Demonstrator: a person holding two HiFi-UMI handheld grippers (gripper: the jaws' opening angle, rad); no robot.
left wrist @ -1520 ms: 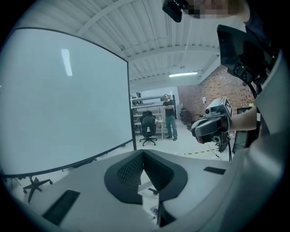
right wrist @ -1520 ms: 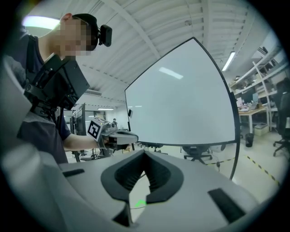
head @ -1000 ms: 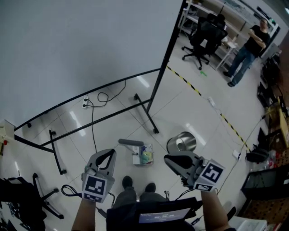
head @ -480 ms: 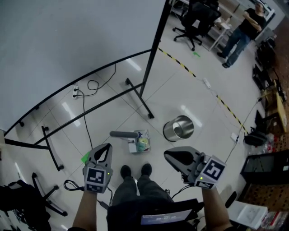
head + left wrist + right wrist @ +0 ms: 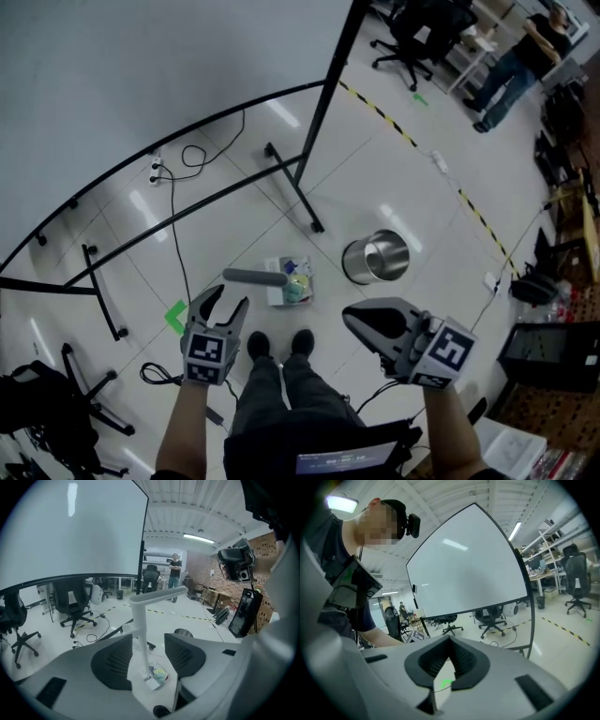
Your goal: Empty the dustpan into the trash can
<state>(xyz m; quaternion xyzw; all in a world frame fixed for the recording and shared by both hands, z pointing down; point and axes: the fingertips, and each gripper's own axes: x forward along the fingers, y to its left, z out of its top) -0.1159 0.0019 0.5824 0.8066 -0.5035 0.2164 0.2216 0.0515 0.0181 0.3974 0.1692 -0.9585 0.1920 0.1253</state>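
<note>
Beyond the just-opened left tongs (image 5: pixel 229 298) stands the dustpan (image 5: pixel 277 281).

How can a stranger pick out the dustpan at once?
Start at the big white screen, then follow its black floor leg toward the person's shoes. The dustpan stands on the floor between them, left of the round metal trash can; only it has a long handle and colourful litter inside.
</note>
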